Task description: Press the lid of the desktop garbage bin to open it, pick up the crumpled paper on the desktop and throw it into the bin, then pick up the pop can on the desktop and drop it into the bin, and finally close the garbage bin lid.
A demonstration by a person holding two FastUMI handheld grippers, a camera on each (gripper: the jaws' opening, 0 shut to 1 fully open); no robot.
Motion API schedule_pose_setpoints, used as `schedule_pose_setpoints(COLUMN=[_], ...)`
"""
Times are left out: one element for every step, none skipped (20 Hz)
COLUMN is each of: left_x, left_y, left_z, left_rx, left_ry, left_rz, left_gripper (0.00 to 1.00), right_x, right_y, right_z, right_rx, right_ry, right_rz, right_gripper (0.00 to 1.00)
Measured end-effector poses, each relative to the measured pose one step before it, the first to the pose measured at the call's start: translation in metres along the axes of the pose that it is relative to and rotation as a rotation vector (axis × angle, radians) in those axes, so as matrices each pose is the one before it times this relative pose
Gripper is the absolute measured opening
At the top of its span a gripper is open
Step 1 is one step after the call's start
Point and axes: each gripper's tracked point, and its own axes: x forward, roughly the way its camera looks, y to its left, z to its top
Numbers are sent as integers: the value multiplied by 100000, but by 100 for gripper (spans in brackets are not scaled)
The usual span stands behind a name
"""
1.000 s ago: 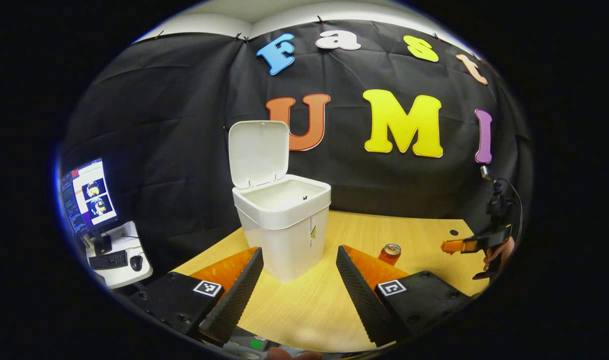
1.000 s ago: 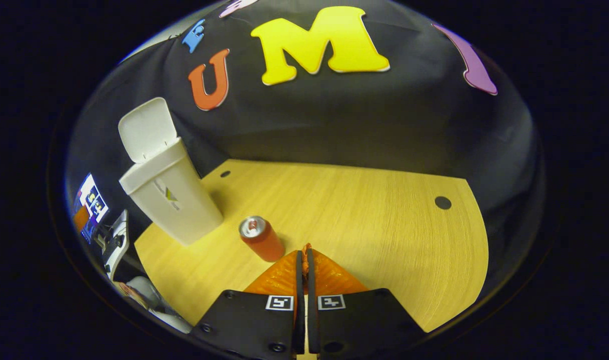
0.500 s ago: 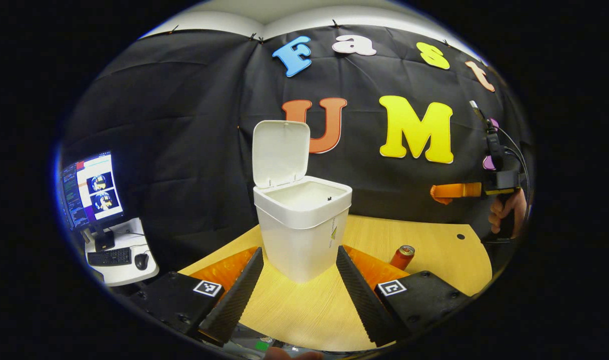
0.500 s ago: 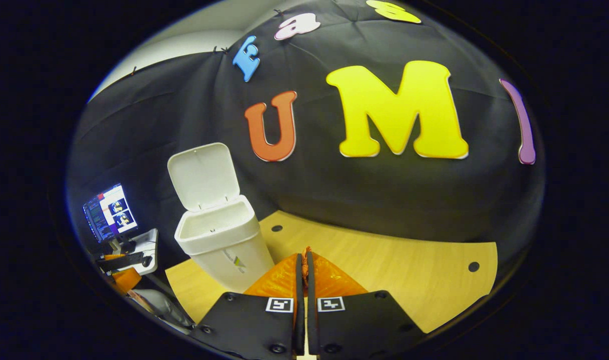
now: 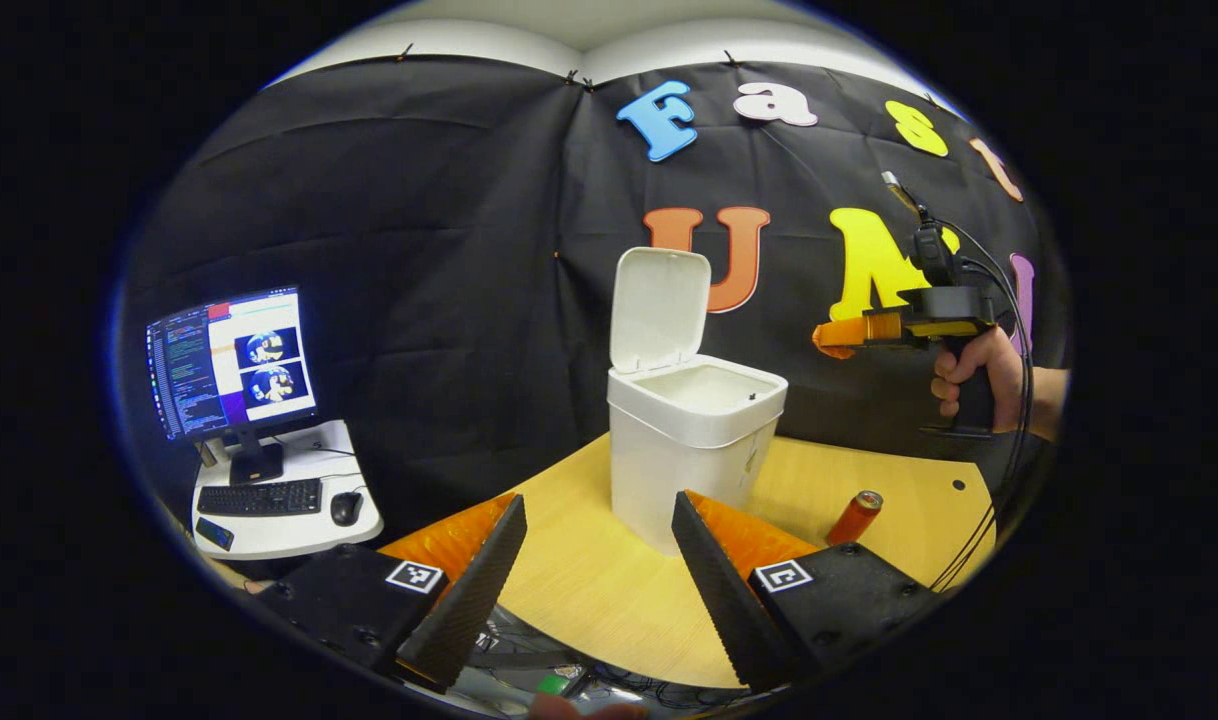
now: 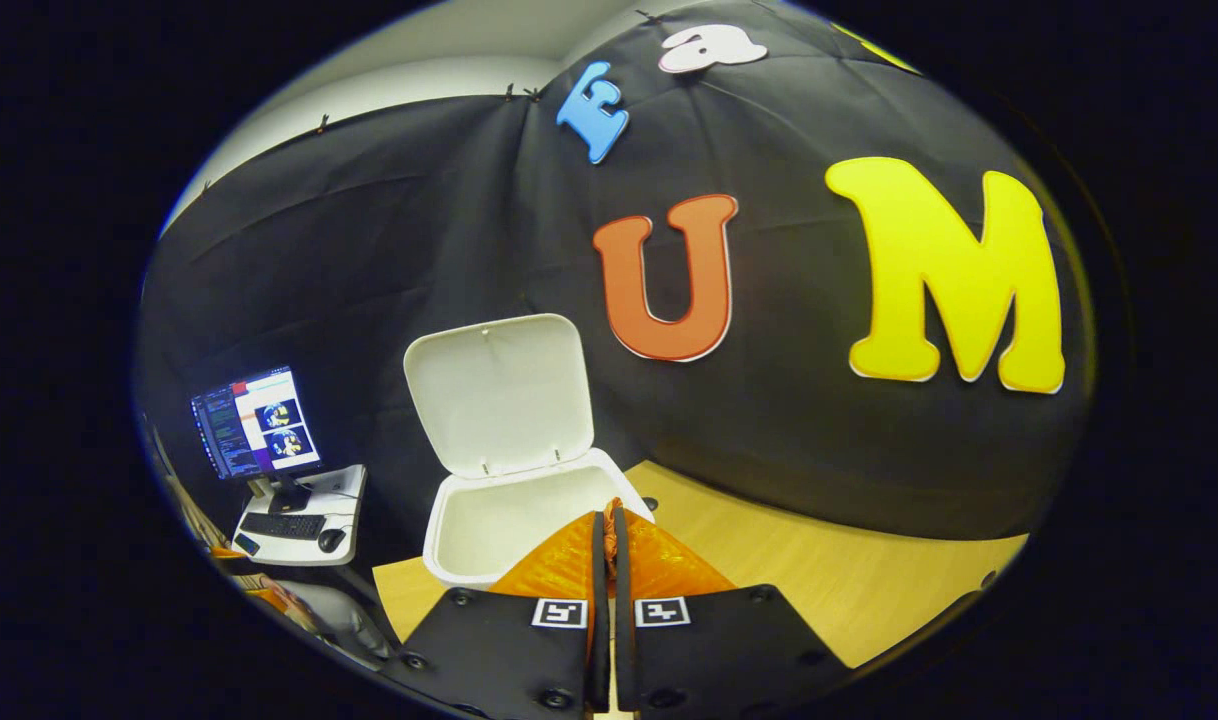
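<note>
Your right gripper (image 6: 605,520) is pressed together, empty, hovering over the near rim of the bin (image 6: 489,525), whose lid (image 6: 499,395) stands open at 11 o'clock. Your left gripper (image 5: 594,540) is spread wide above the table (image 5: 589,590); the pop can (image 5: 855,516) stands upright at 2 o'clock, right of the bin.

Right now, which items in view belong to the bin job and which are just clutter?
Job items:
bin, lid up
pop can, upright on the table
right tongs, shut, above the bin
left tongs, open

Clutter:
monitor
keyboard
mouse
</note>
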Motion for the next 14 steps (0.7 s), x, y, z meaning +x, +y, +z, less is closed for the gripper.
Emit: schedule_pose_setpoints(left_x=[-126, -214, -266, -234, -188, -229, -107, -118, -61, -172, -109, -93, -26, 1], left_y=[714, 599, 453, 400, 481, 408, 581, 323, 166, 64, 16, 22, 88, 154], left_z=[-12, -15, -126, 2, 75, -70, -95, -151, -92, -126, -20, 9, 83, 198], left_rx=[-1159, -1131, -1122, -807, -411, 49, 303, 194, -32, -230, 59, 413, 633, 685], left_ry=[-79, 280, 39, -33, -58, -187, -61, 150, 371, 409, 30, -54, -397, -505], left_rz=[1669, 1650, 1026, 1099, 1266, 1065, 1179, 832, 354, -270, -324, -68, 85, 230], left_gripper=[97, 97, 97, 97, 97, 97, 97, 97, 97, 97, 97, 97, 97, 97], right_x=[1032, 1103, 1079, 1058, 862, 768, 792, 609, 474, 1049, -215, 586, 216, 275], right_y=[1065, 886, 747, 692, 617, 430, 119, 83, 295, 213, 285, 45, 80, -184], right_z=[-44, 28, -231, -107, -224, -217, -285, -165, -232, 33, -381, -133, -124, -17], right_rx=[-1460, -1746, -1746, -1424, -1125, -977, -1389, -1215, -639, -116, -411, -693, -736, -775], right_ry=[725, 834, 1053, 1237, 1186, 964, 779, 360, 825, 736, 442, 260, -13, 1], right_rz=[1531, 1527, 880, 906, 445, 223, -1270, -687, -175, -107, 254, -419, -297, -1297], right_gripper=[2, 2, 2, 2, 2, 2, 2, 3, 3, 2, 5, 12, 14, 21])
